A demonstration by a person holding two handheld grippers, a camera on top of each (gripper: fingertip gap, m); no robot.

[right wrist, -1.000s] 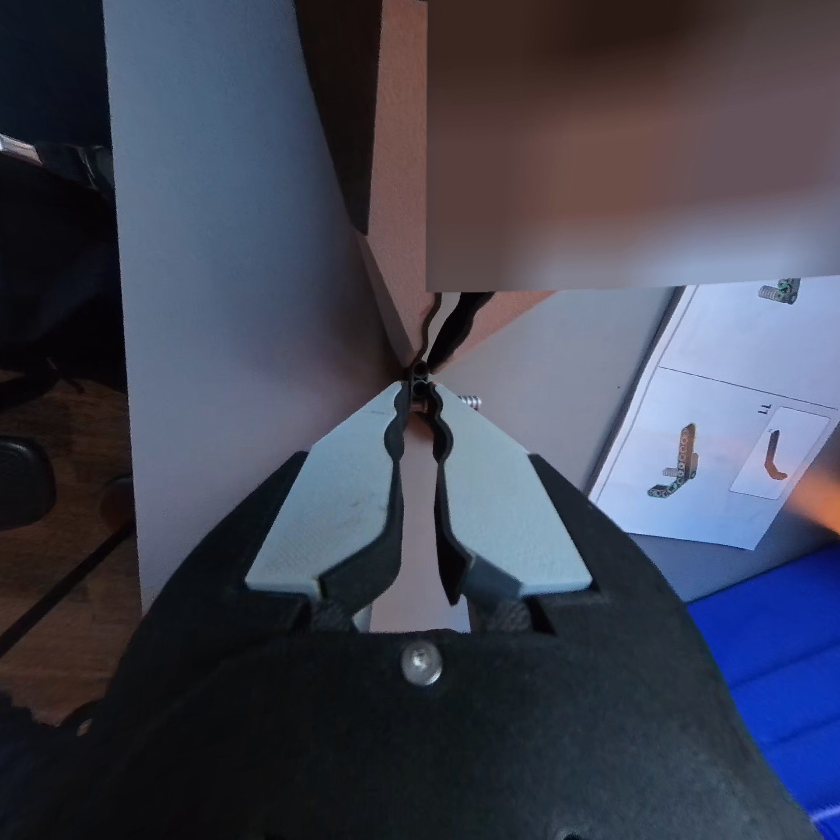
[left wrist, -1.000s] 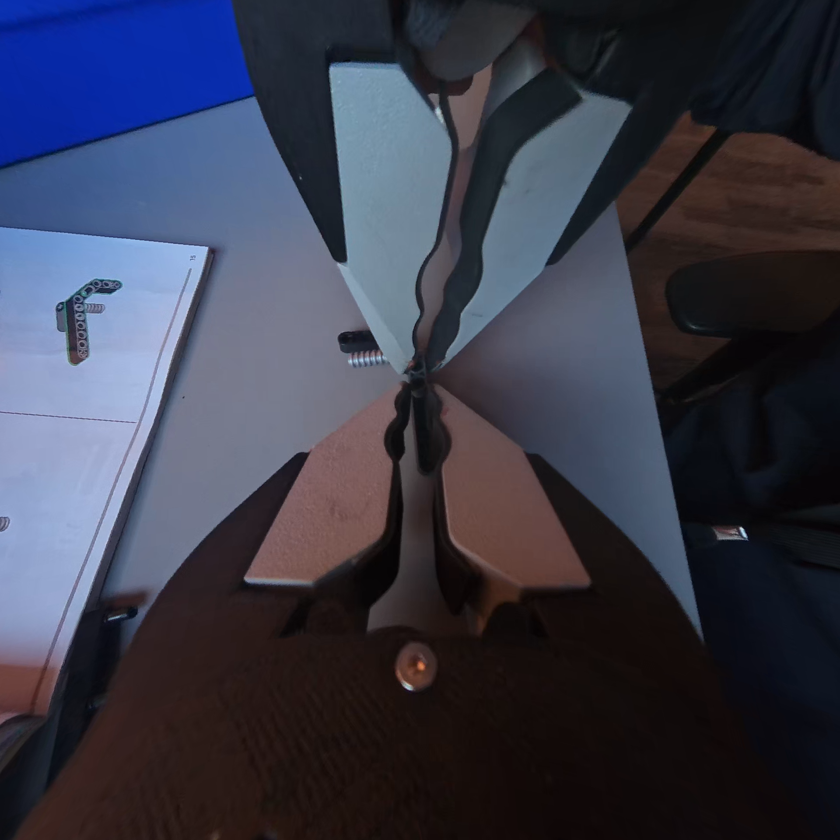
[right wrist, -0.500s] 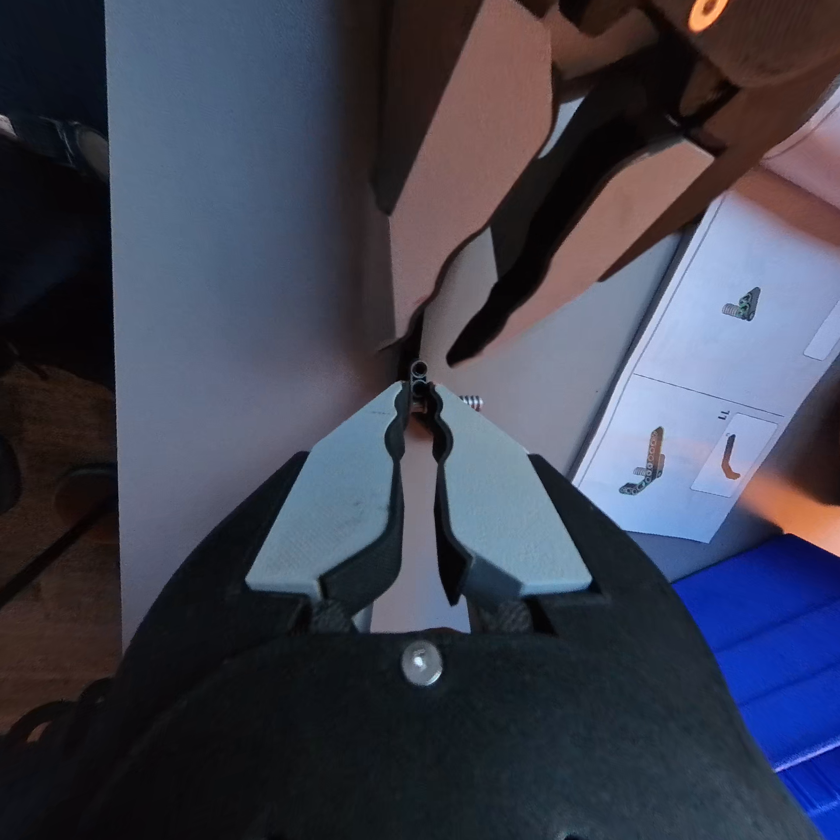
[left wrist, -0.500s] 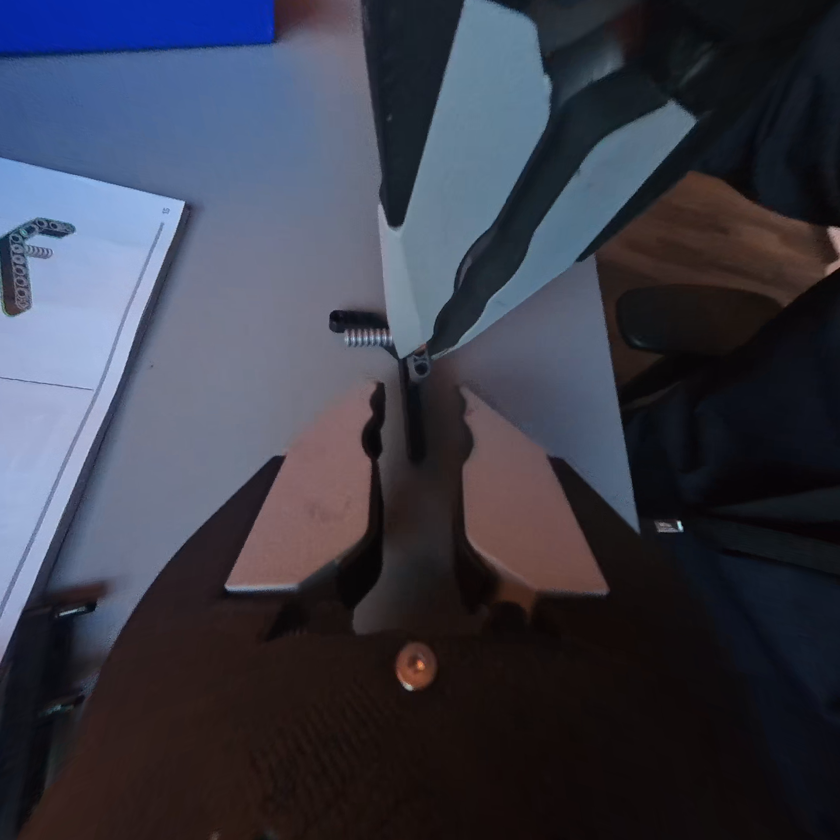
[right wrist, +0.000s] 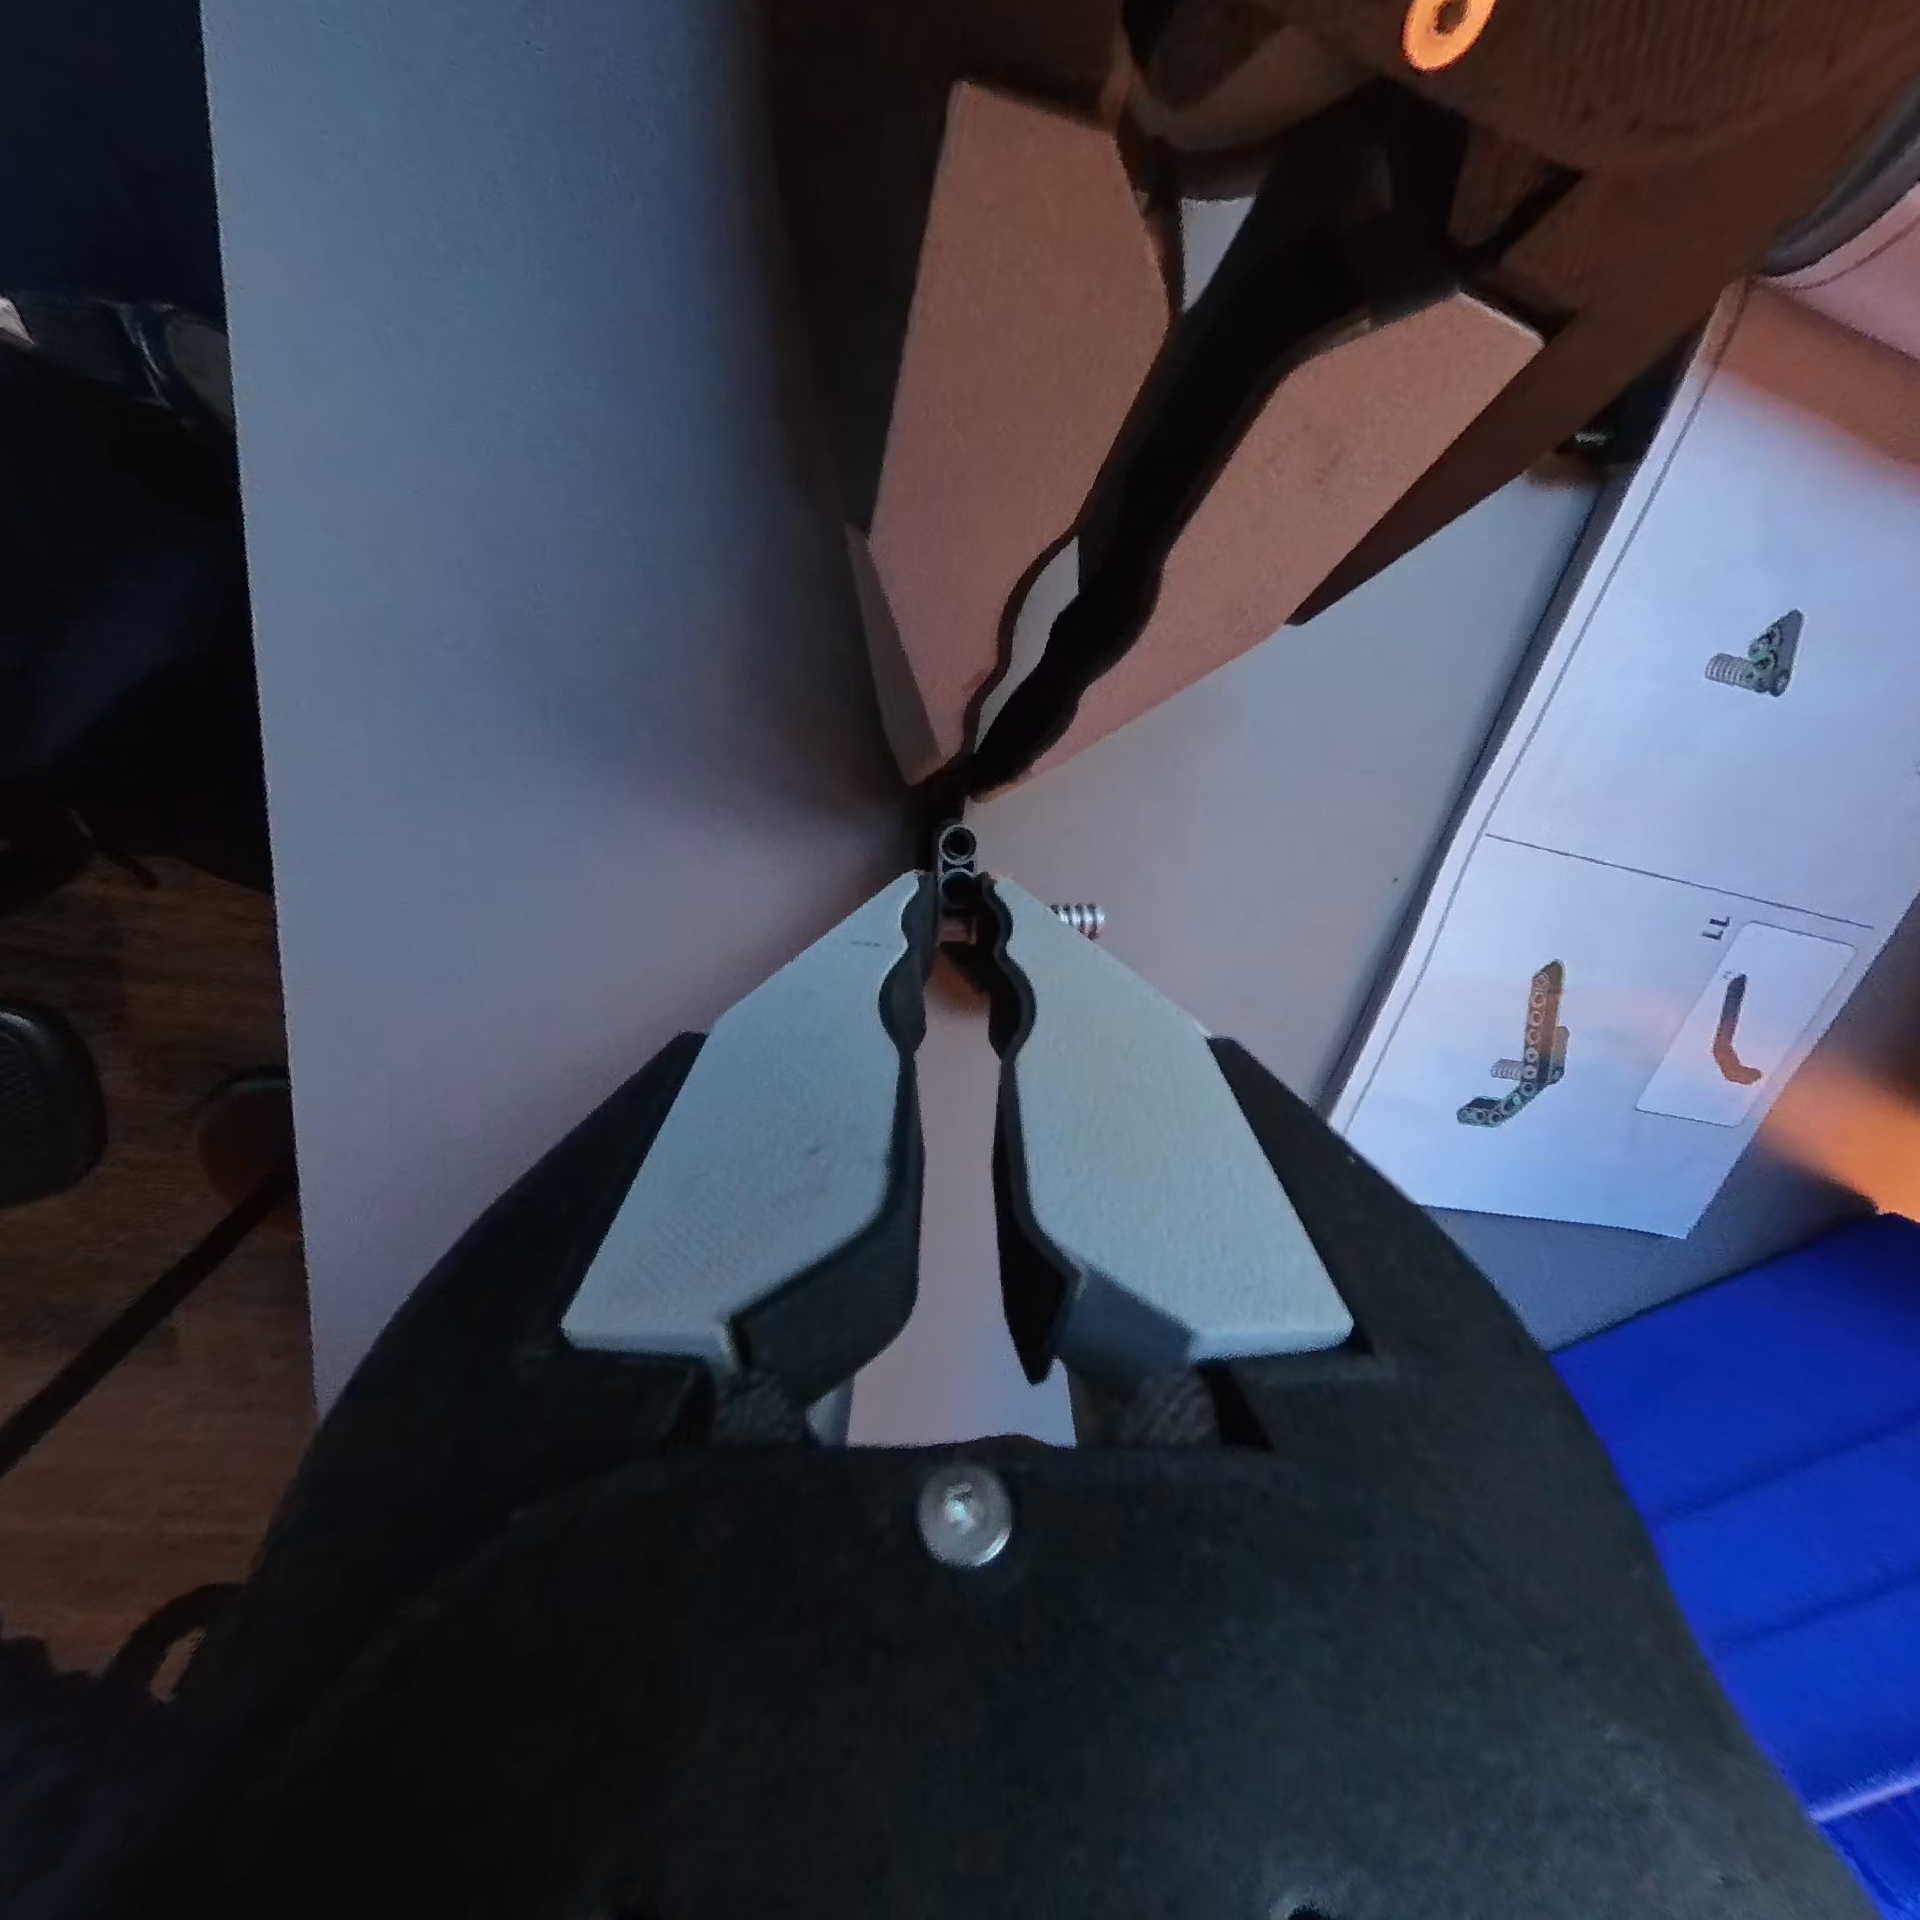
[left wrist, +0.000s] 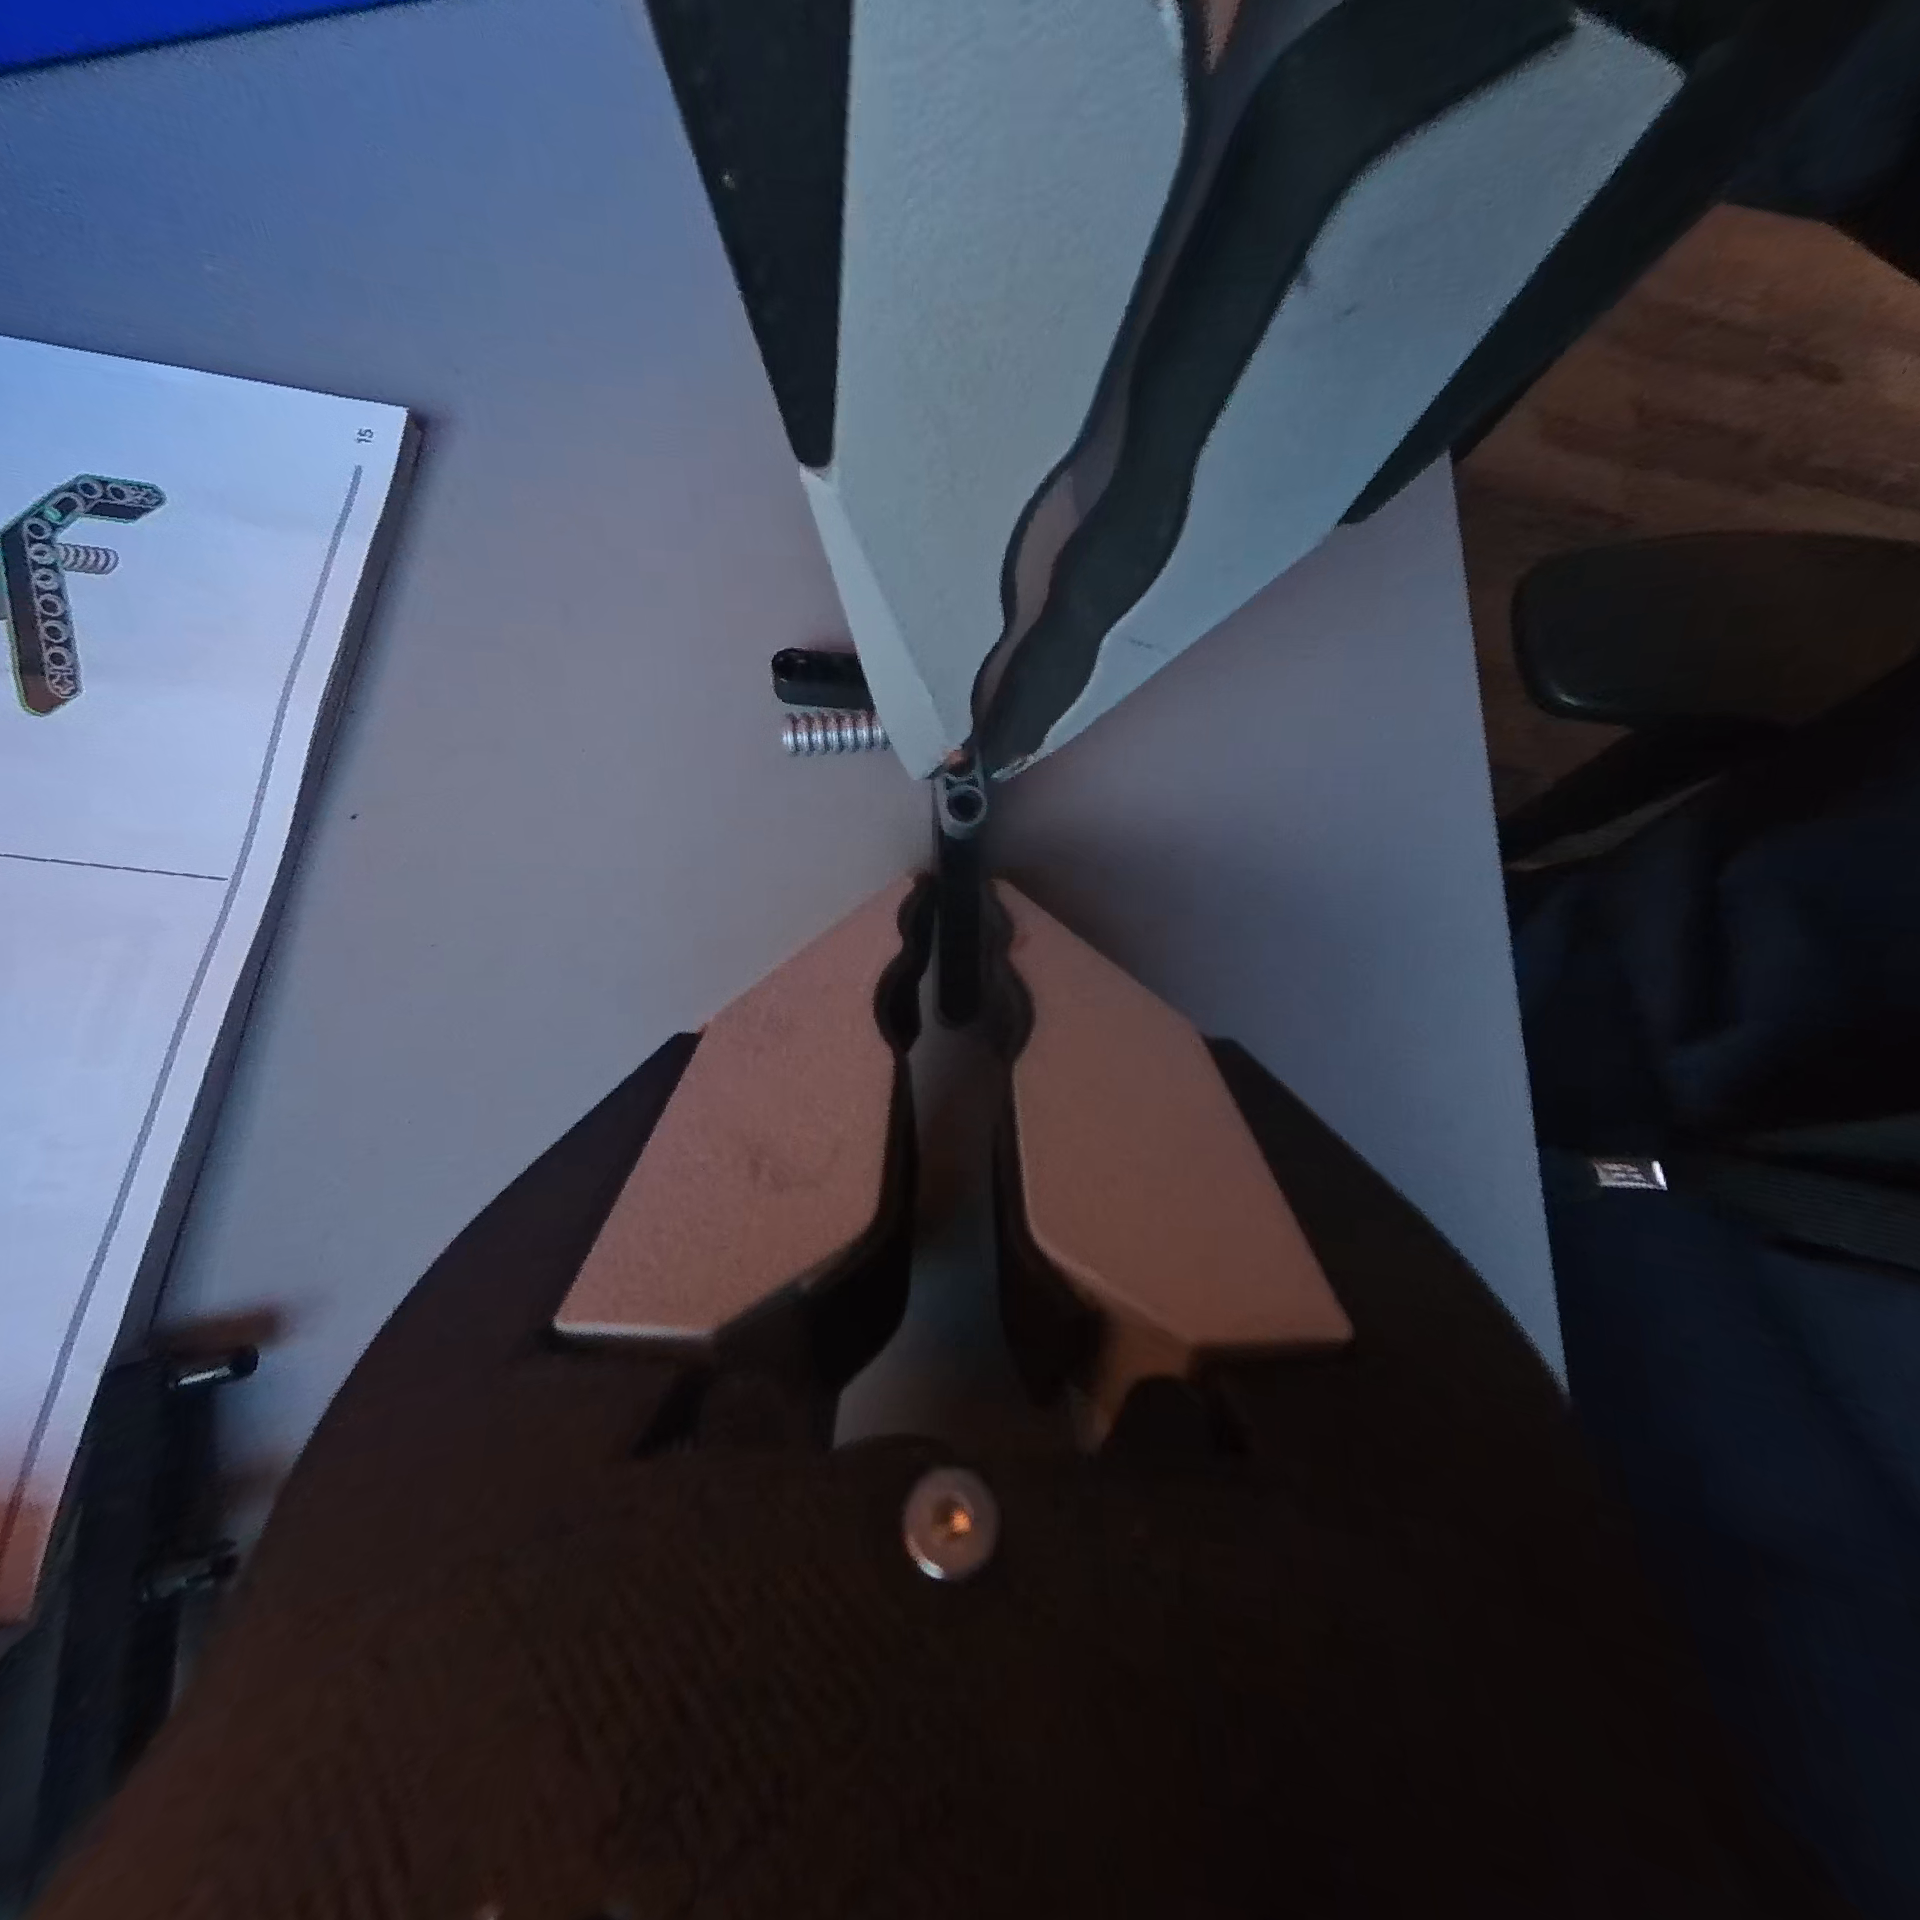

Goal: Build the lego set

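A small black beam (left wrist: 957,914) is clamped above the bench (left wrist: 582,582) at opposite ends by the left gripper (left wrist: 958,940) and right gripper (right wrist: 958,902), fingers closed on it, probably so it is steadied for joining.

Grey-fingered right gripper (left wrist: 971,764) hides most of short black beam (left wrist: 816,673) and ribbed silver spring (left wrist: 834,736) behind it; white instruction booklet (left wrist: 156,831) cut off.
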